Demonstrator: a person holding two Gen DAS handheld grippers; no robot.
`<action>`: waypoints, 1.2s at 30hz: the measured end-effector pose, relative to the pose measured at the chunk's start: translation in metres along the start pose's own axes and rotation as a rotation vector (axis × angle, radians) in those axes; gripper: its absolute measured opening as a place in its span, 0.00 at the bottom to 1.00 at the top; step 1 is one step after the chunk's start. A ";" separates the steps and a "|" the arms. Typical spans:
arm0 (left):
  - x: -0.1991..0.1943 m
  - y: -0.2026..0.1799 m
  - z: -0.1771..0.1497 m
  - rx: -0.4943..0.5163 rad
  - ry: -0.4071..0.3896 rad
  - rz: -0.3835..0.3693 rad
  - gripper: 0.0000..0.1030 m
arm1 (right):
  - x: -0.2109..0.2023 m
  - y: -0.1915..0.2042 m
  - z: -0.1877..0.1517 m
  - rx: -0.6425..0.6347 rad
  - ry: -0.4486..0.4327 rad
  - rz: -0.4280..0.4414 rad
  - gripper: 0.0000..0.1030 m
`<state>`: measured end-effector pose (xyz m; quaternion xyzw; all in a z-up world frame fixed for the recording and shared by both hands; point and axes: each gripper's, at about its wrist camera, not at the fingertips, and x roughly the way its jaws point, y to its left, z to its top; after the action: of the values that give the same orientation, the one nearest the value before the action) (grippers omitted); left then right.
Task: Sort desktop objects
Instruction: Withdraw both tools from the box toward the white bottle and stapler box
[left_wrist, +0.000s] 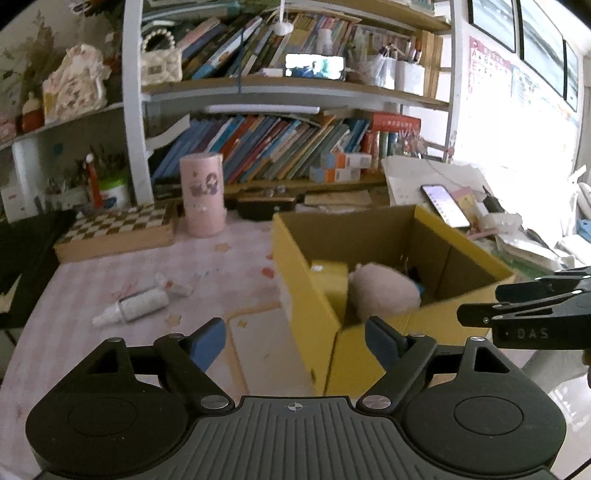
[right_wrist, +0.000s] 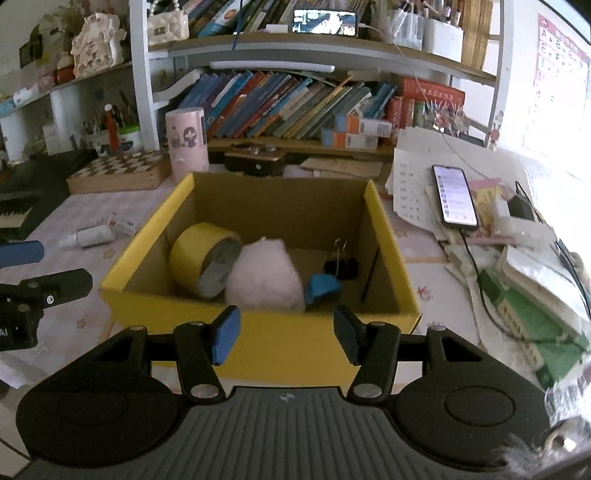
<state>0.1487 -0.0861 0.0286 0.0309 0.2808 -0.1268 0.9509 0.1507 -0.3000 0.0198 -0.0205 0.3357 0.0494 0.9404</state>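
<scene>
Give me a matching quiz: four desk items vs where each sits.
1. tape roll
2. dropper bottle
3. phone
4. pink canister

A. on papers right of the box
B. lying on the desk left of the box
C. inside the box
D. upright beside the chessboard

Pairs: 1-C, 2-B, 3-A, 4-D

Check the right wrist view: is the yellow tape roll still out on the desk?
No, the yellow tape roll sits inside the yellow box, leaning beside the pink plush toy.
</scene>
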 end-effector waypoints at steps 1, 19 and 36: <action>-0.002 0.003 -0.003 0.001 0.005 0.001 0.82 | -0.002 0.005 -0.003 0.004 0.003 -0.003 0.52; -0.066 0.071 -0.067 -0.013 0.101 0.043 0.83 | -0.039 0.112 -0.066 0.068 0.065 0.010 0.56; -0.108 0.129 -0.089 -0.075 0.086 0.156 0.85 | -0.044 0.202 -0.072 -0.012 0.046 0.141 0.57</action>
<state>0.0473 0.0741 0.0108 0.0225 0.3227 -0.0401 0.9454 0.0500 -0.1079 -0.0095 -0.0034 0.3574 0.1171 0.9266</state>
